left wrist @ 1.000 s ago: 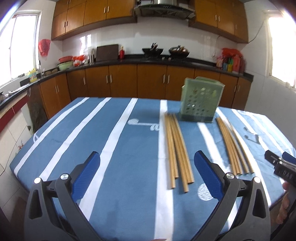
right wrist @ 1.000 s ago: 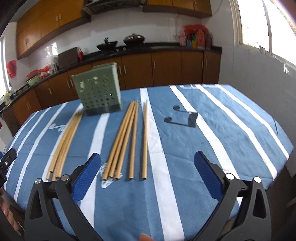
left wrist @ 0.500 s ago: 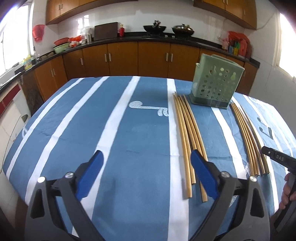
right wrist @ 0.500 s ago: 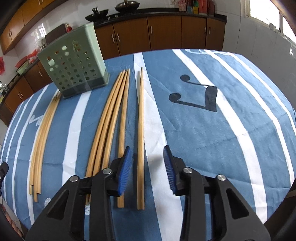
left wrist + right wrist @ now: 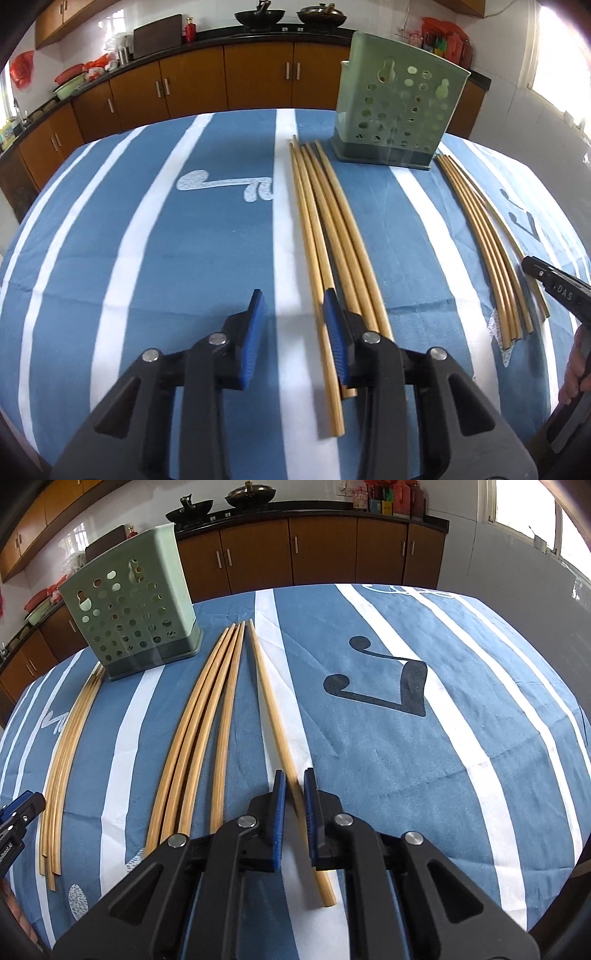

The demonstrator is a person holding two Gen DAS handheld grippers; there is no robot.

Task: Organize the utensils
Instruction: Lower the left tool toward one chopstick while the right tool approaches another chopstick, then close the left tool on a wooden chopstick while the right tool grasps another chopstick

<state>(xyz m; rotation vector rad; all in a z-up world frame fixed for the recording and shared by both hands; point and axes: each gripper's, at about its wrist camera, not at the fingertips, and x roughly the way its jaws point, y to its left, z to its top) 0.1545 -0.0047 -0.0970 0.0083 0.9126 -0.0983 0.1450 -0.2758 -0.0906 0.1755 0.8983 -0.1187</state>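
Your right gripper [image 5: 294,805] is closing its blue pads around a single chopstick [image 5: 271,712] lying apart from the bundle [image 5: 201,723] on the striped tablecloth [image 5: 443,760]; contact is hard to confirm. Your left gripper [image 5: 293,328] is hovering with jaws partly apart beside the chopsticks [image 5: 325,221] near the green holder [image 5: 397,114]

Right gripper [image 5: 293,805] low over blue striped tablecloth [image 5: 424,775], blue pads nearly together around a single chopstick [image 5: 275,720], contact unclear. Bundle of four chopsticks [image 5: 201,720] just left of it. Green holed holder [image 5: 129,605] upright further back. More chopsticks [image 5: 68,746] far left.
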